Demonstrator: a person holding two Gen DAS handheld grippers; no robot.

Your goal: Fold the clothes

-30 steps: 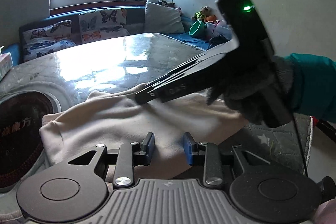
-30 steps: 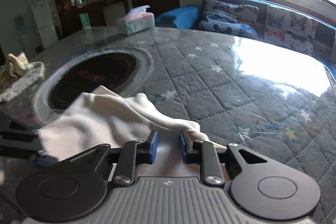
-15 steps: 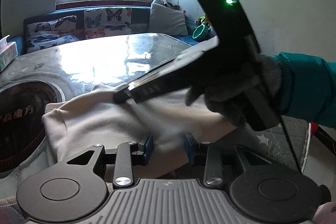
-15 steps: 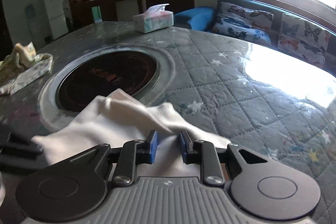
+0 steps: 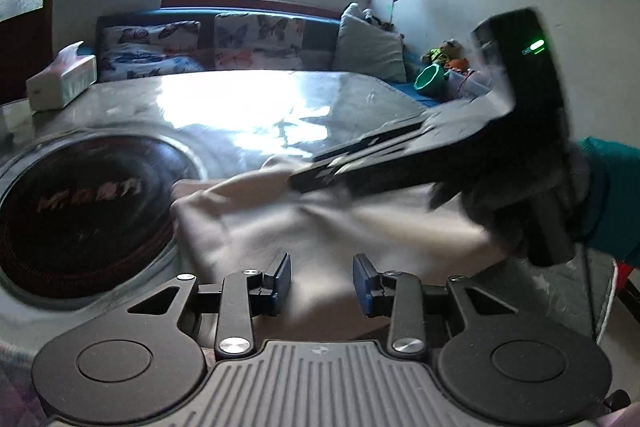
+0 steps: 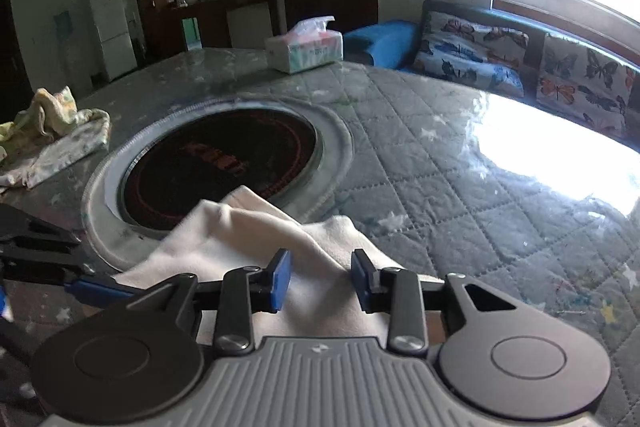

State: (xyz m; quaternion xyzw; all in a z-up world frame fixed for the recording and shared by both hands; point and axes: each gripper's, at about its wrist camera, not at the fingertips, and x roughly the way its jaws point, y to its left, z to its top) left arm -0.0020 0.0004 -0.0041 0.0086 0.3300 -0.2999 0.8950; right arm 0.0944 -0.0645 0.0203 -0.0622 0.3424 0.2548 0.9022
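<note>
Cream garment [image 6: 240, 251] lay bunched on the quilted desk [image 6: 460, 179], its far edge lapping over the rim of the round dark inset plate [image 6: 220, 163]; in the left wrist view the same cloth [image 5: 320, 227] filled the centre, with the plate [image 5: 80, 203] at 9 o'clock. It looked partly gathered or doubled, with soft ridges and no crisp flat fold yet, so I'd judge the folding about midway at best: smoothing and more folds left. Right tongs [image 6: 321, 281] sat low over the near part of the cloth, jaws opening, fabric visible in the gap but the blue pads not pressing on it, so likely just letting go. Left tongs [image 5: 322, 283] stood parted with a clear gap, cloth beneath them, nothing pinched. In the left wrist view the right tool came in from 3 o'clock, blurred, its tip over the cloth's far edge, held by a gloved hand [image 5: 500, 211] with a teal sleeve [image 5: 608, 203]. A second crumpled patterned garment [image 6: 52, 135] waited at 9 o'clock on the desk, well apart, unfolded. Tissue box [image 6: 304, 47] at 12 o'clock; sofa with butterfly cushions [image 6: 472, 55] beyond the desk at 2 o'clock.
</note>
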